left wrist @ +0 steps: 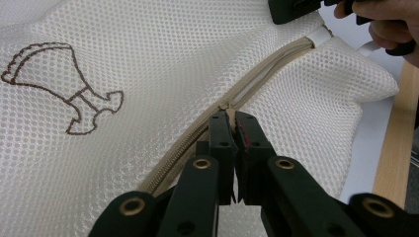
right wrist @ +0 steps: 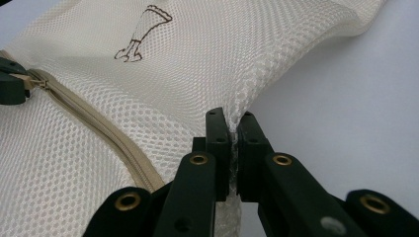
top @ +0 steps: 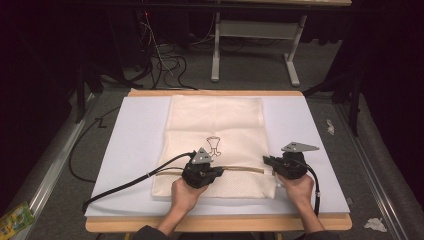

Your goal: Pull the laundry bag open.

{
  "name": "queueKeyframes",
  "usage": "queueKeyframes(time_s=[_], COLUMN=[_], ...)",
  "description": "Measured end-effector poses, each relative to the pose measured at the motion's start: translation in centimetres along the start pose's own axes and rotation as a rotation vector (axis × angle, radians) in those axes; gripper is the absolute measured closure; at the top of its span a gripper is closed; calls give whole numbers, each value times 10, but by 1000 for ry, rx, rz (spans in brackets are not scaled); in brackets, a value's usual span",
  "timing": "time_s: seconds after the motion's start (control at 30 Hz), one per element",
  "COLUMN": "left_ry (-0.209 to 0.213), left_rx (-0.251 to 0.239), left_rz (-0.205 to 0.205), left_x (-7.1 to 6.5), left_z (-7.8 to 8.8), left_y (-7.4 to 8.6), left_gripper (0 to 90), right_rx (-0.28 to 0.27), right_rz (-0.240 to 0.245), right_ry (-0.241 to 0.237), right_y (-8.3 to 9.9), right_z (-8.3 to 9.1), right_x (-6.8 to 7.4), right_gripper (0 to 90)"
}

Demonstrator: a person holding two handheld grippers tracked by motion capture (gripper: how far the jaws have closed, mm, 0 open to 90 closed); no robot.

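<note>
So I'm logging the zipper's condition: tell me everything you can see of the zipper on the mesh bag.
The zipper is beige, with fabric tape, set across the cream mesh laundry bag near its front end. It lies slightly curved, partly open ahead of the slider. The left gripper is shut on its pull; the right gripper pinches the bag's mesh edge beyond the zipper's far end.

The work surface is a wooden table [top: 215,93] covered by a white sheet [top: 135,145]. The floor [top: 250,70] is grey carpet. Behind the table stands a light grey metal frame [top: 295,60] with two uprights on flat feet and a crossbar. Black cables [top: 167,62] lie in loops on the floor at rear left. The far room is dark. Crumpled paper scraps [top: 375,225] lie at right. A green-yellow packet [top: 15,218] lies at lower left.
</note>
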State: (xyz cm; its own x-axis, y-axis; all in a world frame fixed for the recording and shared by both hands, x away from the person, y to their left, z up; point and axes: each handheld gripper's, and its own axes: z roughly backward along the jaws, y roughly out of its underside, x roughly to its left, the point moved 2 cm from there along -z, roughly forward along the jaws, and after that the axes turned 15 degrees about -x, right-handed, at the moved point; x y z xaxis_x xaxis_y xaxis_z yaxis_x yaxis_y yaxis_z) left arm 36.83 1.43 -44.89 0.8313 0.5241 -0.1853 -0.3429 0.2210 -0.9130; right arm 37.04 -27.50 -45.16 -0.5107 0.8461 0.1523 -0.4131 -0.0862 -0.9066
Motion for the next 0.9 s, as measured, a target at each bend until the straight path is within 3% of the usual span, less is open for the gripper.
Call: queueKeyframes(time_s=[0.9], left_ry=[-9], left_rx=[-15], left_rz=[0], left_x=[3], left_z=[12], left_y=[-1], left_gripper=[871], right_rx=[-10], right_rz=[2], right_ry=[-2], right_y=[0], right_z=[0], right_x=[1], right_gripper=[879])
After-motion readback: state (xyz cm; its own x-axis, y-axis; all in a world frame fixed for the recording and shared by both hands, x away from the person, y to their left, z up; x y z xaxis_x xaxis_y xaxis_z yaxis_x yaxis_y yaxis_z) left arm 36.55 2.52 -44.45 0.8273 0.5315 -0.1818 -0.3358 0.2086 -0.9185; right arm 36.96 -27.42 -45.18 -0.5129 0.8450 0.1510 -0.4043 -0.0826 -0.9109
